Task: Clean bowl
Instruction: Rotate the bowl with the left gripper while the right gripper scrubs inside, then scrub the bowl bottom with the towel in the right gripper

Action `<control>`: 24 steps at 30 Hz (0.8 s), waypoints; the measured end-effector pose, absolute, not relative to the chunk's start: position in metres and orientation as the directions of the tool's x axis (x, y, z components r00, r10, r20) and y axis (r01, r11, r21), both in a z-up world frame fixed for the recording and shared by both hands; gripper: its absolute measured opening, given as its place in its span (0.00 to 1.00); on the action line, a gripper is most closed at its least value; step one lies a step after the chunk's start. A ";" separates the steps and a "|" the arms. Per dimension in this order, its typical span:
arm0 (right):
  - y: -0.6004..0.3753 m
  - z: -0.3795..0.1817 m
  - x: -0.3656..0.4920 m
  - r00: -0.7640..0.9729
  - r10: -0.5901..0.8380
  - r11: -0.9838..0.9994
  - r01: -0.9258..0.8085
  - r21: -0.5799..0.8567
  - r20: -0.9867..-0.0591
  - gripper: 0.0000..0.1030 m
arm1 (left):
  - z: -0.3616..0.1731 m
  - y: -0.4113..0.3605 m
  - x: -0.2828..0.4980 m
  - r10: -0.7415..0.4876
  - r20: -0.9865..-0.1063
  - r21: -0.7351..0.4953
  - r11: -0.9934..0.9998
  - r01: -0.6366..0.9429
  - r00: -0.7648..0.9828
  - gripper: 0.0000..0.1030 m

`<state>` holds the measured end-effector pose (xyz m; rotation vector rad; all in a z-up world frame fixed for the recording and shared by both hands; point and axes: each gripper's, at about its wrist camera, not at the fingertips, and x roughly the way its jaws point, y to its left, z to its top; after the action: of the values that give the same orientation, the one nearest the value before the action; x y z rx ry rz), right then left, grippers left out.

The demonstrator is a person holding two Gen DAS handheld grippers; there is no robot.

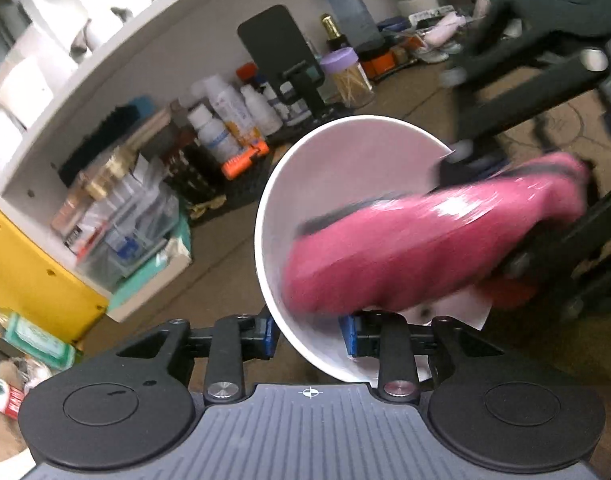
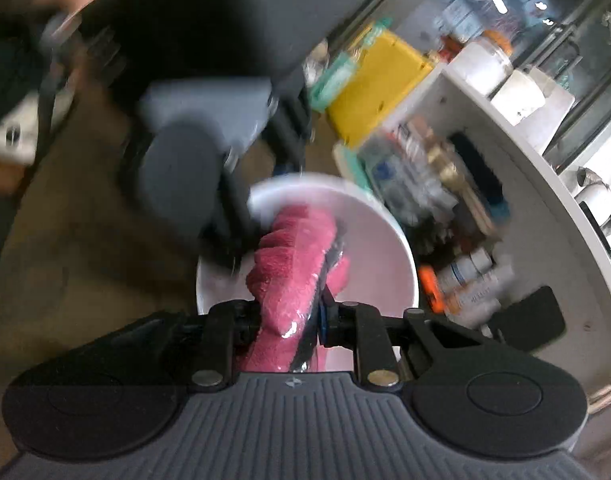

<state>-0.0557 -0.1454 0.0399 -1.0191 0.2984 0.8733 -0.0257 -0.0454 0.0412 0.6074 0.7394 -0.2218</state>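
Left gripper [image 1: 310, 339] pinches the white bowl [image 1: 325, 184] by its rim.
Right gripper [image 2: 290, 322] clamps a pink cloth [image 2: 295, 264], seemingly pressed inside the bowl; motion blurs it.

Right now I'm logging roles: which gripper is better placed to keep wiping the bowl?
Right. The right gripper grips the pink cloth inside the white bowl; the left gripper clamps the rim.

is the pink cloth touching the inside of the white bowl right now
Touching. In the left wrist view the pink cloth, held by the right gripper, presses against the inner wall of the white bowl, no gap showing.
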 end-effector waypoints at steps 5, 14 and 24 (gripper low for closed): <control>-0.157 0.040 -0.024 0.704 0.412 0.435 -0.709 -0.554 -0.578 0.21 | 0.041 -0.053 -0.025 -0.007 -0.648 0.411 0.838 0.359 0.761 0.53; -0.188 0.033 -0.009 0.665 0.469 0.608 -0.720 -0.334 -0.581 0.22 | 0.015 -0.046 -0.009 -0.056 -0.647 0.088 0.985 0.147 0.760 0.70; -0.196 0.051 -0.035 0.716 0.471 0.567 -0.693 -0.446 -0.515 0.21 | 0.029 -0.056 -0.017 -0.032 -0.577 0.190 0.967 0.172 0.816 0.27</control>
<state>-0.0354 -0.1957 0.0513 -0.6763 0.3594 0.7014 -0.0167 -0.0559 0.0294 0.2387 0.6076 -0.1097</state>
